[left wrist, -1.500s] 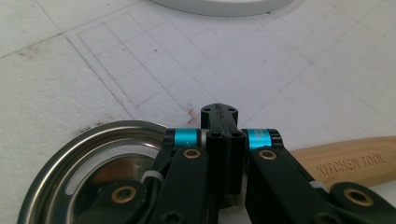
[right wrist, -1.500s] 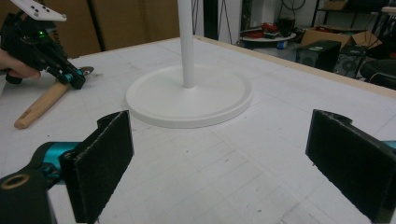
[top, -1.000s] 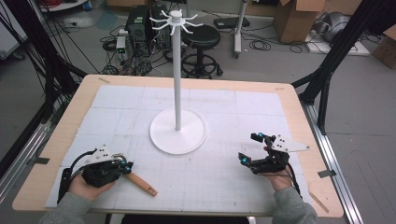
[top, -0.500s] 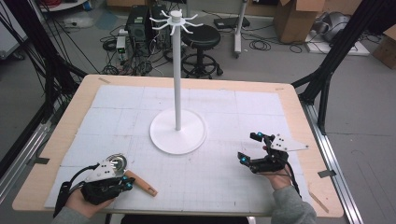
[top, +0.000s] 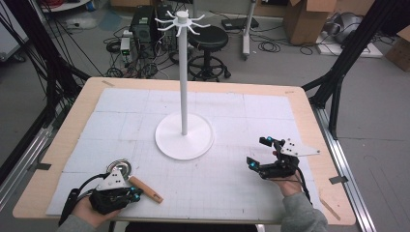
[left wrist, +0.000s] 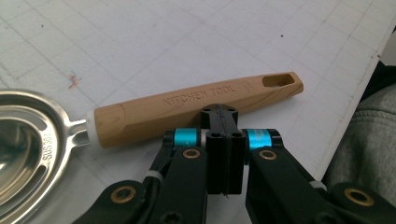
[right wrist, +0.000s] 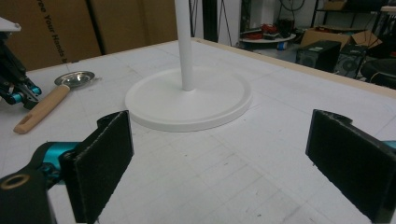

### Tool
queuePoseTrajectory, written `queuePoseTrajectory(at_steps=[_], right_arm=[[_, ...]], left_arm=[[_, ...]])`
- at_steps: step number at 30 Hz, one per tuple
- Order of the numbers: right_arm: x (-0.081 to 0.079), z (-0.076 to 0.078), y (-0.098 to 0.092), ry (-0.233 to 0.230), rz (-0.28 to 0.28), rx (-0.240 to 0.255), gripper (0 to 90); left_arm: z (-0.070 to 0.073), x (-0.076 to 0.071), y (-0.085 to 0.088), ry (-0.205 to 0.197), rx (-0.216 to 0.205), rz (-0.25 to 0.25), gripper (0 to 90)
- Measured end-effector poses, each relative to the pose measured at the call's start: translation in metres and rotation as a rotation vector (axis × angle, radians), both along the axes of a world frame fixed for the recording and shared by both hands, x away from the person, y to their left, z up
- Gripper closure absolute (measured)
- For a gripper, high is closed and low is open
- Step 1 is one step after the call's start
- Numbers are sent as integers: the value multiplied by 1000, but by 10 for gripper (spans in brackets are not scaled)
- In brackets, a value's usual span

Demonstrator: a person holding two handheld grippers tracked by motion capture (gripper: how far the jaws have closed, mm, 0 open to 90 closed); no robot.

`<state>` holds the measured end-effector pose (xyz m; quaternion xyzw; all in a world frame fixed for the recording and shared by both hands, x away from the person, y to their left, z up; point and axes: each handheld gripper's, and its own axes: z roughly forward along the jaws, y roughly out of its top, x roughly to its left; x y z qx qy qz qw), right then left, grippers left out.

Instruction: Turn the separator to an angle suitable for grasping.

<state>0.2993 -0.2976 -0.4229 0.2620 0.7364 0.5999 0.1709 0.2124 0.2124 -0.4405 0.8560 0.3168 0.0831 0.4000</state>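
Spoon-type kitchen tool [top: 138, 181] with a wooden handle [left wrist: 196, 108] is lying flat on the white mat [top: 217, 125], near the front left corner. Biggest thing around is the white stand [top: 183, 130], its round base mid-table, well apart from the tool. Right gripper [top: 263, 153] sits off to the right, jaws spread wide with nothing in them. Left gripper [left wrist: 219, 115] has its jaws pressed fully together, tips right at the handle's side, not gripping it. Little steel bowl [left wrist: 28, 140] points away from the person.
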Motion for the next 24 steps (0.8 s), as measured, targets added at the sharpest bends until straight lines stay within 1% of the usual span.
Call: queuePoseTrajectory(at_steps=[7,11,12,17,24], right_arm=[[0,0,0,1,0,-4,67],[-1,0,1,2,1,-7,67],[-1,0,1,2,0,-8,67],[-1,0,1,1,-1,-12,67],[-1,0,1,0,-1,-17,67]], left_arm=[[-2,5,-4,-5,-8,3,898],[-1,7,-6,-6,-7,5,898],[-1,8,-7,-10,-1,5,898],[-3,17,-14,-16,15,-5,898],[-4,26,-20,-19,10,-9,897]])
